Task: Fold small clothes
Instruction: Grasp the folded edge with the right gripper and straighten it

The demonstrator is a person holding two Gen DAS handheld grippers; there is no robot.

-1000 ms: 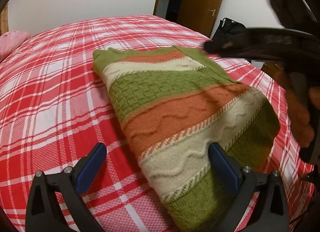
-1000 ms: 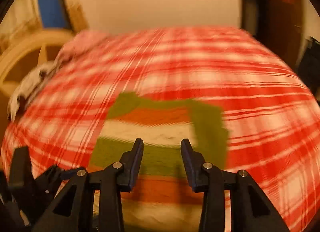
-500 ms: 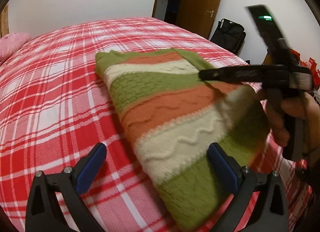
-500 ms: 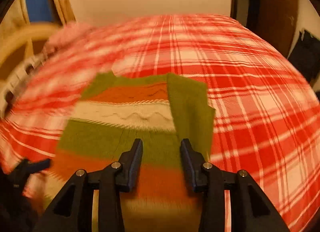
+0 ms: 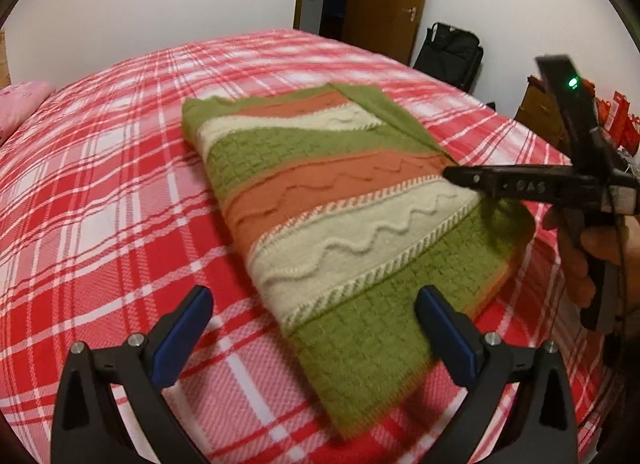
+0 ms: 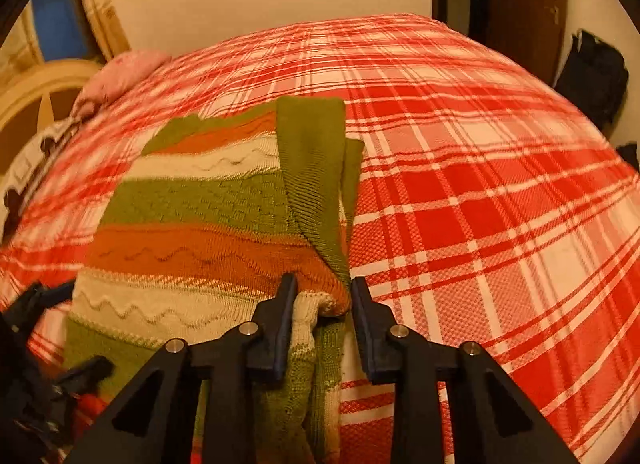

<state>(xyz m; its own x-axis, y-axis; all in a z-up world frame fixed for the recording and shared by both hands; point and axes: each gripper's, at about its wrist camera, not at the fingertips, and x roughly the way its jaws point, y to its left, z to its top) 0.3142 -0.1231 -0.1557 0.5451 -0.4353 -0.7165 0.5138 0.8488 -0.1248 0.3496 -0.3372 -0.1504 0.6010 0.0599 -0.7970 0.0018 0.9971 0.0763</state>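
Striped sweater (image 5: 336,200) edge between part-open right gripper (image 6: 323,292) fingers; left gripper (image 5: 310,318) fingers wide, empty.

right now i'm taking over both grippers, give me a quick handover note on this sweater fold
Left gripper: open, empty, hovering over the near green end of the striped sweater.
Right gripper: jaws around the sweater's right edge where the cream and orange stripes bunch; not fully closed, so the grip is unconfirmed.
Sweater: lying lengthwise on the plaid bed, green sleeve already folded in along the right side.
Done: narrowed into a long strip.
Left: probably secure the edge, then fold end to end into a compact stack.
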